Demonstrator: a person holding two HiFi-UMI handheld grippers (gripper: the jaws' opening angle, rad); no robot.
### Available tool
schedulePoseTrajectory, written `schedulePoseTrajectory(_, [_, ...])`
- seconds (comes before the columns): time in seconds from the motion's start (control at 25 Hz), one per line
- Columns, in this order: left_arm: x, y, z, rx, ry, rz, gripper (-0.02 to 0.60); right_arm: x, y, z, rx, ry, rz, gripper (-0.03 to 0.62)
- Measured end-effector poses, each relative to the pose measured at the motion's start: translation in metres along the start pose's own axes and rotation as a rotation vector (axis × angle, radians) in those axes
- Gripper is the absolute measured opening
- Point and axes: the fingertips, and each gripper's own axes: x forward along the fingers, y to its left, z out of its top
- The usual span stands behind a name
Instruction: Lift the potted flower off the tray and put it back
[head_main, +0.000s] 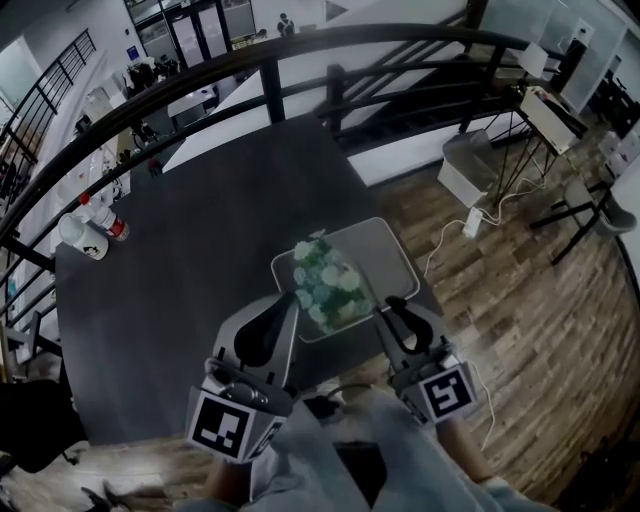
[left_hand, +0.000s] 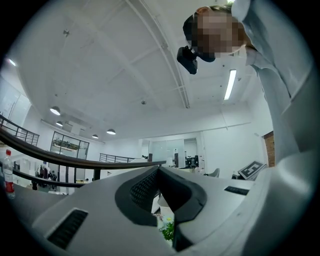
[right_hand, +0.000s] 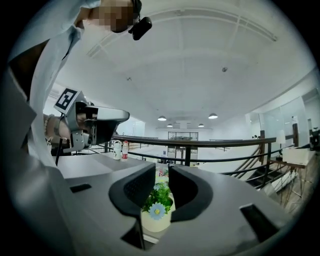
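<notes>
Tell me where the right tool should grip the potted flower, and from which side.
I'd grip the pale pot under the foliage, not the blooms: it stands upright and rounded, while the foliage spreads over its rim. Come level from the near side of the tray; the right tool faces it, jaws apart.

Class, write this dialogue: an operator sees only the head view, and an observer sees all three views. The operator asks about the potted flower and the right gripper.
Operator: Blooms cover the potted flower from above. What holds it?
Observer: A cream pot, with a blue flower at its front.
Operator: Is the right gripper closed on it?
Observer: No. Its jaws stand slightly apart, and the pot shows through the gap, ahead of them.
</notes>
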Motion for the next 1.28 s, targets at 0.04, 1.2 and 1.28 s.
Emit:
schedulePoseTrajectory(0.04, [0.000,0.002,0.000,0.000,0.000,0.005,-0.002,0.003,0.001,-0.003,-0.001,0.011,0.012,0.081])
schedulePoseTrajectory(1.2, [-0.010,0.045,-0.008,0.021,0.015,0.151,-0.002,0.076,0.021,-0.103,-0.046,0.289,0.232,0.307])
schedulePoseTrajectory(1.28, [-0.009,0.046,-0.009,0.008,0.018,0.162,-0.002,0.081,0.022,-0.106,-0.035,0.289,0.242,0.316])
